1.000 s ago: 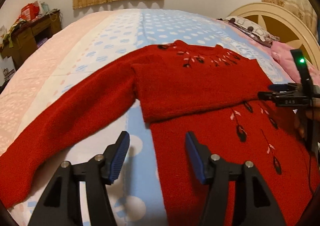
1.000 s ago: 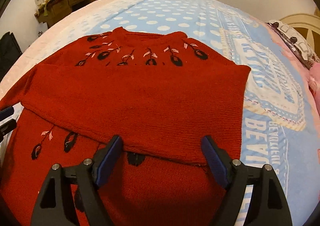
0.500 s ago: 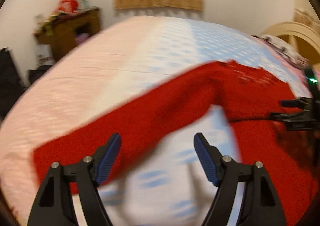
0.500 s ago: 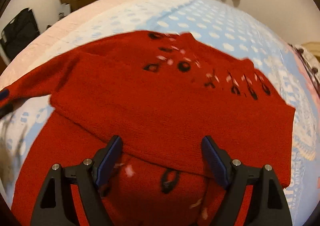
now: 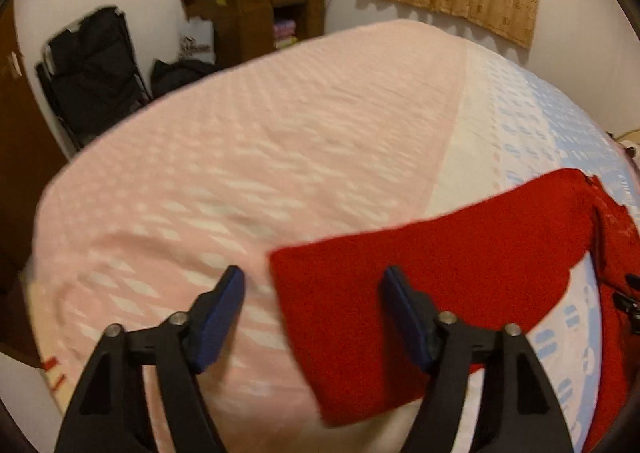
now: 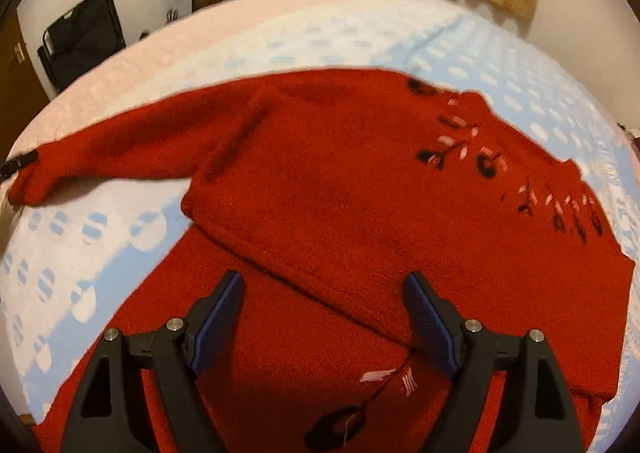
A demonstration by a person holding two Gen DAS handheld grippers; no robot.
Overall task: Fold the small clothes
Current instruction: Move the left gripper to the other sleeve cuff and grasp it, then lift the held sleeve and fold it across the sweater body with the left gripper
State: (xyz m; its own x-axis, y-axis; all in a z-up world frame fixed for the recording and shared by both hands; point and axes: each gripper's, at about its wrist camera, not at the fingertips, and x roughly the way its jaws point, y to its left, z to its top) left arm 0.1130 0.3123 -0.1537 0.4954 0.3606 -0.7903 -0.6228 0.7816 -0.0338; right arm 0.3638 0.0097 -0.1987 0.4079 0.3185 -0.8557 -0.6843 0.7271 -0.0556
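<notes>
Presently, the left tongs (image 5: 314,299) stand released above the cuff end of the outstretched sleeve (image 5: 420,293), their jaws having just narrowed slightly with only the cuff corner below them, nothing pinched. The right tongs (image 6: 322,311) are likewise released, hovering over the sweater (image 6: 340,193) body with nothing grasped.

Risks, as judged: the left view is motion-blurred, and the cuff sits off-centre toward the right-hand jaw; a closure here could catch only a thin edge, or the bedspread (image 5: 240,157) beneath, dragging bedding with the sleeve. The knit looks thick and fuzzy; a shallow pinch could slip during the carry across. With the right tongs not pinning the body, pulling the sleeve may shift the fold already laid.

Condition of article: a red knitted sweater with black and pink embroidered motifs, lying flat on the bed, one portion folded across its body, one sleeve extended onto the pink side.
</notes>
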